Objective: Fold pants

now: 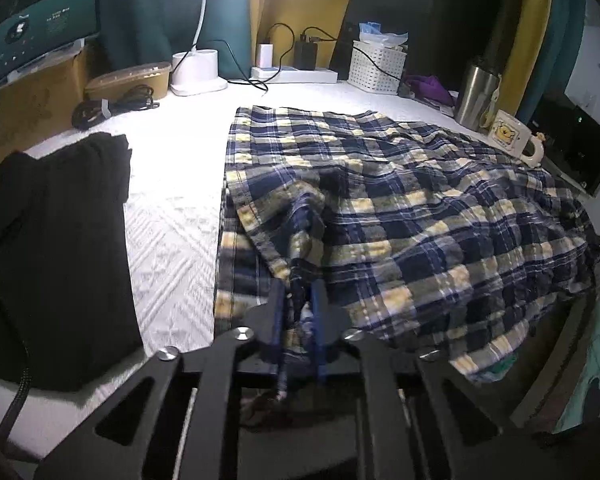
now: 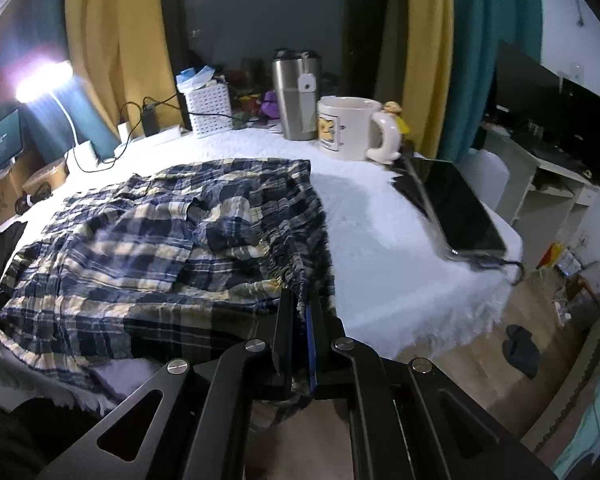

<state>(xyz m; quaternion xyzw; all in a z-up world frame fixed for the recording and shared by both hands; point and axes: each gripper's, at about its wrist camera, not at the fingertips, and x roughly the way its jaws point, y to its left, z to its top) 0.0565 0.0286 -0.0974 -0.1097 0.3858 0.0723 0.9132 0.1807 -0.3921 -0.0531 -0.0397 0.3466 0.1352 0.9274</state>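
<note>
Pants of navy, white and yellow plaid cotton (image 1: 380, 208) are pinched in both of my tongs. My left tongs (image 1: 300, 300) are nearly closed, the two blue-lined fingers (image 1: 319, 320) pressing a bunched fold of the plaid cloth between them at the near edge of the garment. My right tongs (image 2: 302, 308) are likewise closed to a narrow slit, gripping the gathered, elastic-looking edge of the same pants, with a strip of cloth hanging down between the fingers.

From the left tongs the pants spread away and to the right, rumpled, with one layer folded over another beside the grip. From the right tongs they spread away and to the left, and their near edge droops over the front of the white textured tabletop cover (image 1: 171, 208).

Left of the pants, apart from them, lies a folded black garment (image 1: 55, 248). On the far right stand a white mug with a yellow cartoon print (image 2: 350, 128) and a tall brushed-steel tumbler (image 2: 295, 94); the mug sits just beyond the plaid cloth. A dark flat tablet with a cable plugged in (image 2: 456, 208) lies to the right of the pants, apart from them. At the back are a white perforated plastic basket (image 2: 209, 110), a white power strip with chargers (image 1: 295, 74) and a white desk lamp (image 1: 197, 72) shining brightly.
</note>
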